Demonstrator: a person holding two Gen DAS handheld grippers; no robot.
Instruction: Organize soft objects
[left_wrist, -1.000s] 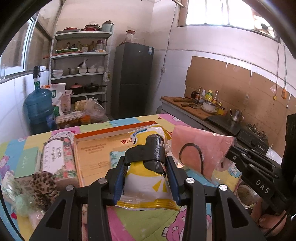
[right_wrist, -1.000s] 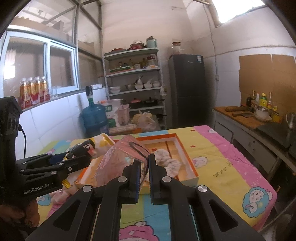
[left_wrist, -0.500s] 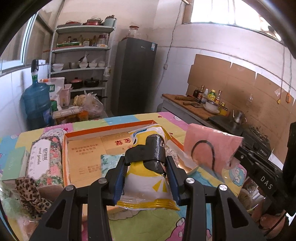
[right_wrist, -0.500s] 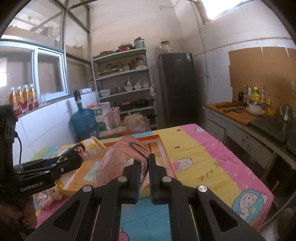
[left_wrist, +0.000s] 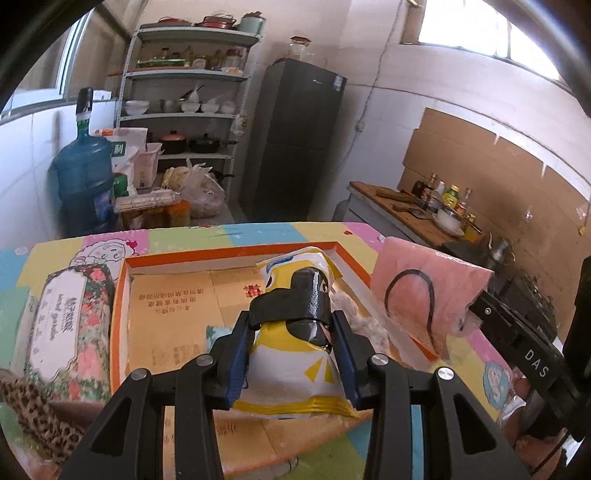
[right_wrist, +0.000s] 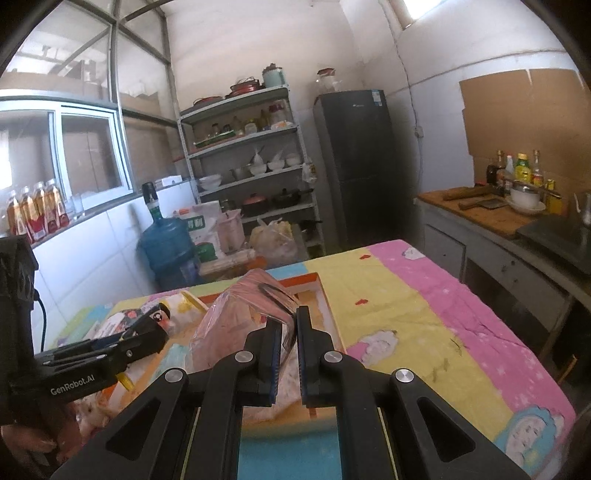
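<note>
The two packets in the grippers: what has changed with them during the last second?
Both were carried up and forward over the orange-rimmed box. The yellow packet stays clamped in the left gripper, and the pink packet stays pinched in the right gripper. Nothing was released. The floral tissue pack beside the box did not move.

The orange-rimmed box (left_wrist: 236, 254) lies open above, its left floor bare, floral tissue pack (left_wrist: 70, 325) flanking.
</note>
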